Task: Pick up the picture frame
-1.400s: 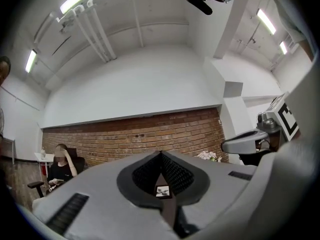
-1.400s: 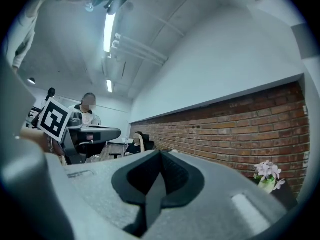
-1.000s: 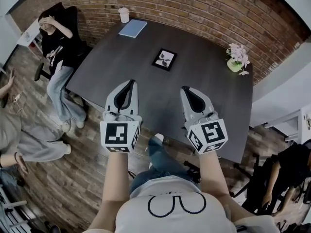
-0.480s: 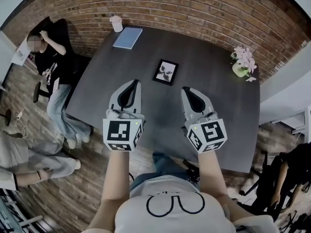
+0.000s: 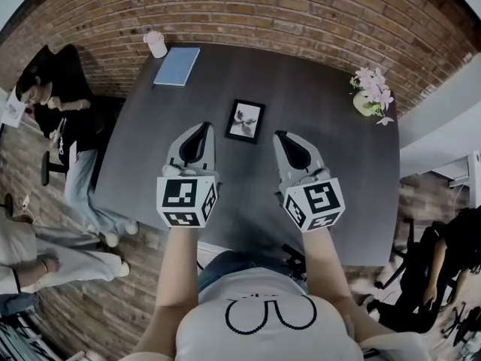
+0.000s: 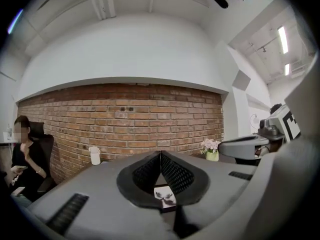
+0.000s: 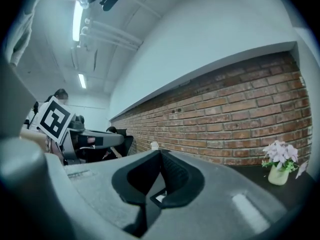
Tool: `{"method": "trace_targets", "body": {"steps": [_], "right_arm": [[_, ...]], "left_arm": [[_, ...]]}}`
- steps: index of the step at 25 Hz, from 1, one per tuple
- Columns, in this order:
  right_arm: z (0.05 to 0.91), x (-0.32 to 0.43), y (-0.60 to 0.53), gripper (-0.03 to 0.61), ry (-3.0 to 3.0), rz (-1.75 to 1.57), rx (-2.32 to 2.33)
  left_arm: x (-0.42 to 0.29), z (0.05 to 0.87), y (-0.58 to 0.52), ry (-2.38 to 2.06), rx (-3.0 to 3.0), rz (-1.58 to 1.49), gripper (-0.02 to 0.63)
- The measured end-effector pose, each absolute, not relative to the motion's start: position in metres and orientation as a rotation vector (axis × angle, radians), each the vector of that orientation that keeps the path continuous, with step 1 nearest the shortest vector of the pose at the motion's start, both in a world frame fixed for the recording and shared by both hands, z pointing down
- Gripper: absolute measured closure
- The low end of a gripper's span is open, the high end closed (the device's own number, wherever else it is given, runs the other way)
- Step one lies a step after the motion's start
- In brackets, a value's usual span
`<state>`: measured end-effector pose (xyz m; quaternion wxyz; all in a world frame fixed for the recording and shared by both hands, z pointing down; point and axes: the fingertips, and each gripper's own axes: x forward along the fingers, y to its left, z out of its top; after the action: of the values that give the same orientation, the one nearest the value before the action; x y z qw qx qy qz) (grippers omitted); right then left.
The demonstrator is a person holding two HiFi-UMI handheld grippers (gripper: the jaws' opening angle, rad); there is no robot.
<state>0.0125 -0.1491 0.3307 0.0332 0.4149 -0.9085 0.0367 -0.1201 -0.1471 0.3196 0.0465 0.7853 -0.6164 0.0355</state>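
Note:
A small black picture frame with a plant print lies flat on the dark table, just beyond and between my two grippers. My left gripper is shut and empty, its tip a little left of the frame's near corner. My right gripper is shut and empty too, its tip to the right of the frame. Through the gap under the shut jaws, the left gripper view shows the frame close ahead. In the right gripper view only a corner of the frame peeks out.
A blue notebook and a white cup sit at the table's far left corner. A pot of pink flowers stands at the far right edge. A brick wall backs the table. People sit at the left and right.
Both grippers have moved forward over the table toward the frame, jaws staying shut. The frame now lies between their tips instead of well ahead.

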Motion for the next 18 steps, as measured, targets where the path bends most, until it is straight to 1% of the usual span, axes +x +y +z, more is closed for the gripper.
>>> {"method": "trace_targets", "body": {"steps": [3,9,17,18], "right_arm": [[0.336,0.015,-0.159,0.58,-2.769,0.119,1.297],[0.352,0.022,-0.177,0.58,-2.693,0.149,1.364],[0.381,0.014,-0.202,0.575,-2.604,0.232,1.441],[0.386,0.012,-0.206,0.551,-2.591,0.246,1.44]], "left_arm": [[-0.12,0.332,-0.162,-1.847,2.377,0.138,0.6],[-0.115,0.355,-0.184,-1.725,2.381,0.203,0.482],[-0.117,0.392,-0.21,-1.601,2.425,0.34,0.476],[-0.118,0.396,-0.214,-1.586,2.424,0.348,0.476]]}}
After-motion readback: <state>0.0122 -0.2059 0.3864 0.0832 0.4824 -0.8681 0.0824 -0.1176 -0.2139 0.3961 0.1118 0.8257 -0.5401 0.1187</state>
